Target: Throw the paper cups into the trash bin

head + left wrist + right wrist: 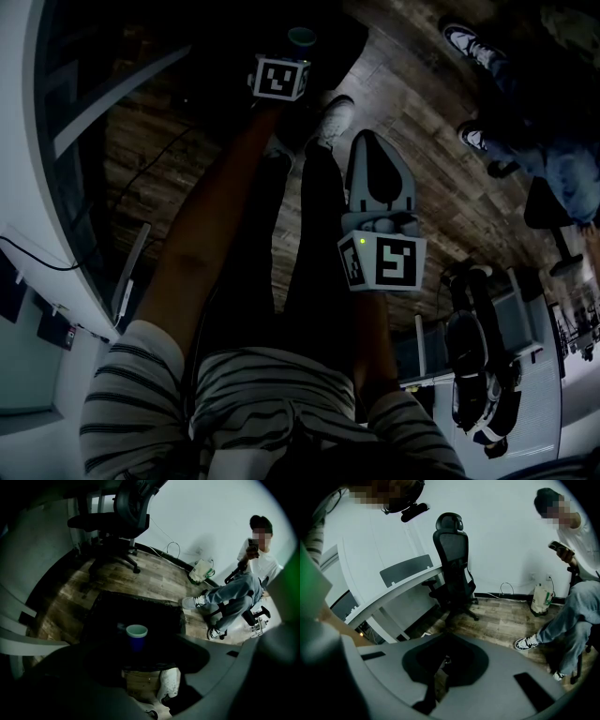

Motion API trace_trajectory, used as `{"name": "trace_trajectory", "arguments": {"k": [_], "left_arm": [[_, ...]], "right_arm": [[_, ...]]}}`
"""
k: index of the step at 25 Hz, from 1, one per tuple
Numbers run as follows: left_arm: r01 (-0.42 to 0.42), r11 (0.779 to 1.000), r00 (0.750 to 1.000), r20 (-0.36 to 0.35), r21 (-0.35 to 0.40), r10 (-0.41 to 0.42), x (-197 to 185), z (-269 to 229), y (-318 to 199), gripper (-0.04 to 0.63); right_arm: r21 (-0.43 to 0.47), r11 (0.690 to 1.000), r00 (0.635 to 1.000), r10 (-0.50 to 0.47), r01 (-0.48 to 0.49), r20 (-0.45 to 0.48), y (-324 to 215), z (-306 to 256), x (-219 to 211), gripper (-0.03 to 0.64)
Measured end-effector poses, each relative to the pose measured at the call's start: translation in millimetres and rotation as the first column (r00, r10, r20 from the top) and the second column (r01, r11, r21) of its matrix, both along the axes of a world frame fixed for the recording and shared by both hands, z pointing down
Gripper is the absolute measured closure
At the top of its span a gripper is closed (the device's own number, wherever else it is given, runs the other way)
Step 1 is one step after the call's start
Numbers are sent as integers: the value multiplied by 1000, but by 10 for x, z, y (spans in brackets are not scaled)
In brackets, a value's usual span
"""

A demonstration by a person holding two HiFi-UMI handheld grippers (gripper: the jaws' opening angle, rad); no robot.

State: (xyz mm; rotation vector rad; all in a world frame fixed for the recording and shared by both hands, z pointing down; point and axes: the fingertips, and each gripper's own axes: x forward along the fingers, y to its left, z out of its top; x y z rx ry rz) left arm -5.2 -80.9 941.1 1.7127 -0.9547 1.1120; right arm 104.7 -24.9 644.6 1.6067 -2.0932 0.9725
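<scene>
Stripes of a shirt are seen nearest in the head view, with both bare forearms reaching down past it. The right gripper is held close to the body over the floor; its jaws are pressed together to a thin slit and nothing is caught between them. The left gripper is stretched farther out, and its jaws are clenched on the cup, which is kept upright, blue below a pale rim. The cup is held above the open mouth of the bin, a black one that stands on the wood floor. A white shoe of the one holding the grippers is seen just beside the near edge of the bin. Beyond the bin, a person in jeans and sneakers is seated at the right, with a phone raised in one hand. A pale bag is set against the white wall near that person. A black chair is parked at the far left beside a curved white desk.
</scene>
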Motion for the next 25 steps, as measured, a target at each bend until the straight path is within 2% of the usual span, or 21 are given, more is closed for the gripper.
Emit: {"name": "trace_trajectory", "arguments": {"k": [5,16,25], "left_arm": [[40,999,999,-17,-2,-40,13,13,-17,308],[49,998,999,-25,26,-48,62,-202,-55,312],[64,997,998,-30,42,-63,76,-500,-56,356]], "right_arm": [[-4,1000,1000,4,-4,0,-1,26,33,601],[22,1000,1000,7,-7,0,-28,-104,54,601],[46,999,1000,15,-14,-5,-31,-268,91,601]]}}
